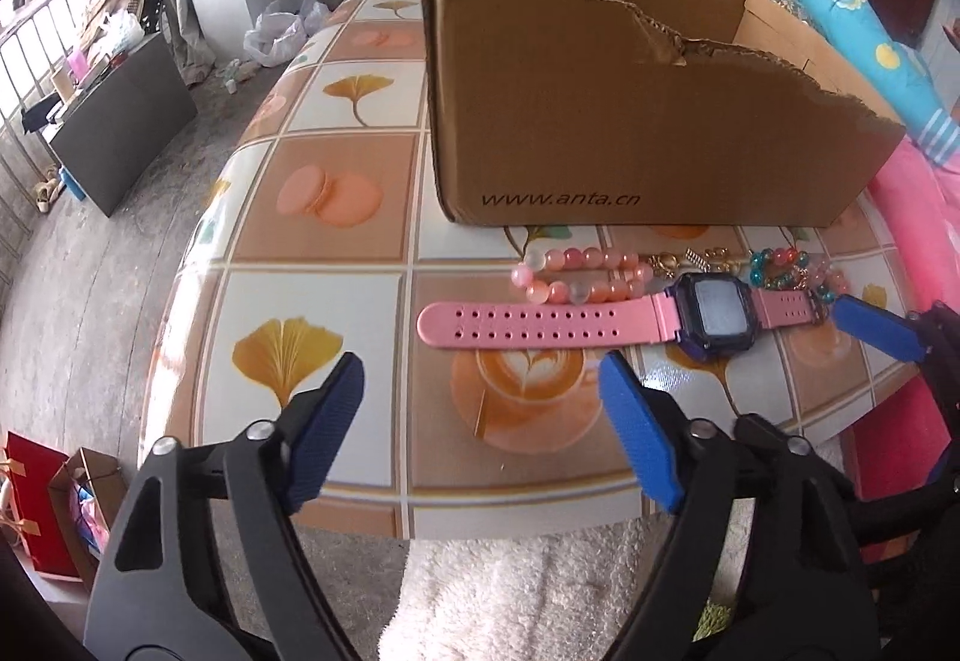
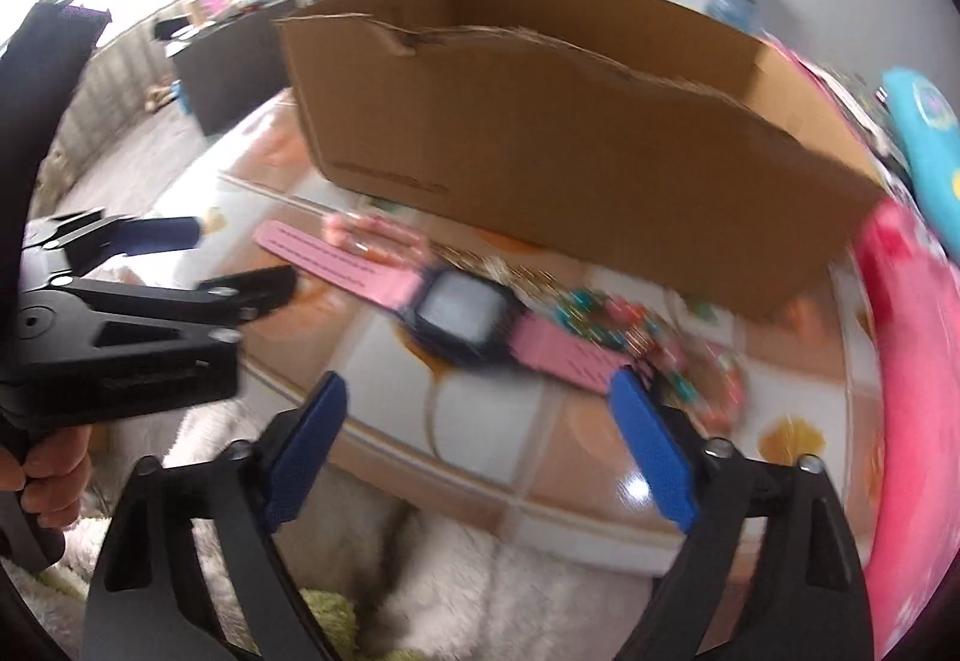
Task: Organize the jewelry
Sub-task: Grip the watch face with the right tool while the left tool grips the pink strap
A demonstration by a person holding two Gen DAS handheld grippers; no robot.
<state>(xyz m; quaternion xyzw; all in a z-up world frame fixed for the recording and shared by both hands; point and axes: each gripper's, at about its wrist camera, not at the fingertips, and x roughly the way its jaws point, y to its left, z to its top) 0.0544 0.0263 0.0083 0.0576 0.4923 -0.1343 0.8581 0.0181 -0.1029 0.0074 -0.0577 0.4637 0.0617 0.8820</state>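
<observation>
A pink-strapped watch (image 1: 600,322) with a dark square face lies flat on the patterned table, in front of a torn cardboard box (image 1: 630,120). Behind it rest a pink bead bracelet (image 1: 576,274), some gold pieces (image 1: 702,259) and a teal-and-red bead bracelet (image 1: 780,268). My left gripper (image 1: 480,397) hovers open near the table's front edge, short of the watch strap, with nothing between its blue pads. In the blurred right wrist view, my right gripper (image 2: 477,409) is open and empty just in front of the watch (image 2: 462,319). The box (image 2: 570,132) stands behind.
A pink cushion (image 1: 918,229) and a blue soft toy (image 1: 870,42) crowd the table's right side. White fluffy fabric (image 1: 528,595) lies below the front edge. Left of the table (image 1: 312,301) the floor holds a dark cabinet (image 1: 126,126) and gift bags (image 1: 42,511).
</observation>
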